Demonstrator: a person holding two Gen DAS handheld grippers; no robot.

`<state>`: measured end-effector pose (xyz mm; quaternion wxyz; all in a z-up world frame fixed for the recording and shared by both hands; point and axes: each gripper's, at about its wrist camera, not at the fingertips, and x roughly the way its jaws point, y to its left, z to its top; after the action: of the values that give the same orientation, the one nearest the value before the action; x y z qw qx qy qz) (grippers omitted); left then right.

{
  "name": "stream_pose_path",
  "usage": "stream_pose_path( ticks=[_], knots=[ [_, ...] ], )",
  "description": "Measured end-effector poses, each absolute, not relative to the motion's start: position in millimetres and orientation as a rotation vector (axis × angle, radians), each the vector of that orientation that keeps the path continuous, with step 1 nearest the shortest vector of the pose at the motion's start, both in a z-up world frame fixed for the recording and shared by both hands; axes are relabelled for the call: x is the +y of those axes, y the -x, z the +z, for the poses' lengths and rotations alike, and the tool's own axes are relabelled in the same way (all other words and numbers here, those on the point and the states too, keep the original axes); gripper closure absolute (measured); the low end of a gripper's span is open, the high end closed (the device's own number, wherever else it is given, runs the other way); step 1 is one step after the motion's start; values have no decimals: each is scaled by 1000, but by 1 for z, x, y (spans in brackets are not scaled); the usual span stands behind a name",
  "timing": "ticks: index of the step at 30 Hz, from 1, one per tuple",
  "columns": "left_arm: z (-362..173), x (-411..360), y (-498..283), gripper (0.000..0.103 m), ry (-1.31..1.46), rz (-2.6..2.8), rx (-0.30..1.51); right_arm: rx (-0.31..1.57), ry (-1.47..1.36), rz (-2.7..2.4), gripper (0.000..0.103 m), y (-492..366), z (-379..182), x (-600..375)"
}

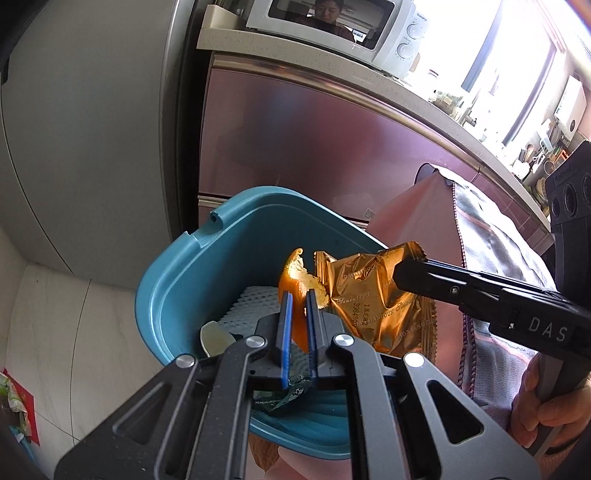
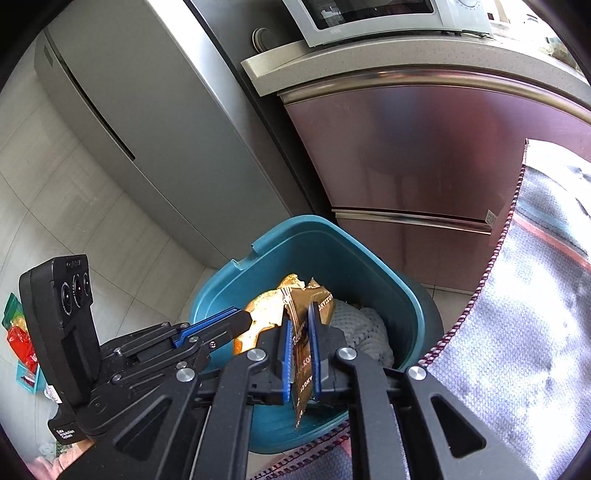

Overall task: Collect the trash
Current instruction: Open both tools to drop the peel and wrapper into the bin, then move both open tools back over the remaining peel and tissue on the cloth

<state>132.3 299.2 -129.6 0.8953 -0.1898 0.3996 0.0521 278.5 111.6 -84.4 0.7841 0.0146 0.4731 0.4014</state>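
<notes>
A blue bin point(image 1: 192, 266) stands on the floor below both grippers. My left gripper point(image 1: 298, 295) is shut on an orange peel point(image 1: 291, 273), held over the bin's opening. Coming in from the right, my right gripper point(image 1: 397, 273) is shut on a corner of a golden snack wrapper point(image 1: 373, 299) that hangs beside the peel. In the right wrist view the wrapper point(image 2: 303, 369) runs down between the right gripper's point(image 2: 299, 310) blue pads, and the left gripper point(image 2: 247, 319) holds the peel point(image 2: 264, 314) at its left. White foam netting point(image 1: 251, 306) and a green wrapper point(image 1: 284, 395) lie inside the bin point(image 2: 369, 266).
A grey fridge point(image 1: 92, 129) stands behind the bin on the left and pink cabinets point(image 1: 314, 129) under a counter with a microwave point(image 1: 332, 26) behind it. A cloth-covered table edge point(image 2: 517, 332) is close on the right. Colourful packets point(image 2: 22, 339) lie on the floor far left.
</notes>
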Motion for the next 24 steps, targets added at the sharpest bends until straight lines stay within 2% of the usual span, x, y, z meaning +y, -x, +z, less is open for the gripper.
stream_pose_path(
  ticks=[14,22,24],
  knots=[
    [-136,289,-132,93,390,61,832,1024,-45,845,88,-277,-87,106],
    [-106,262,-110,78,305,9,747,946,-36,866,81,-257,-72,85],
    [-96,255,-105,73,280,-6,723,919,-37,867,76,-250,-67,76]
  ],
)
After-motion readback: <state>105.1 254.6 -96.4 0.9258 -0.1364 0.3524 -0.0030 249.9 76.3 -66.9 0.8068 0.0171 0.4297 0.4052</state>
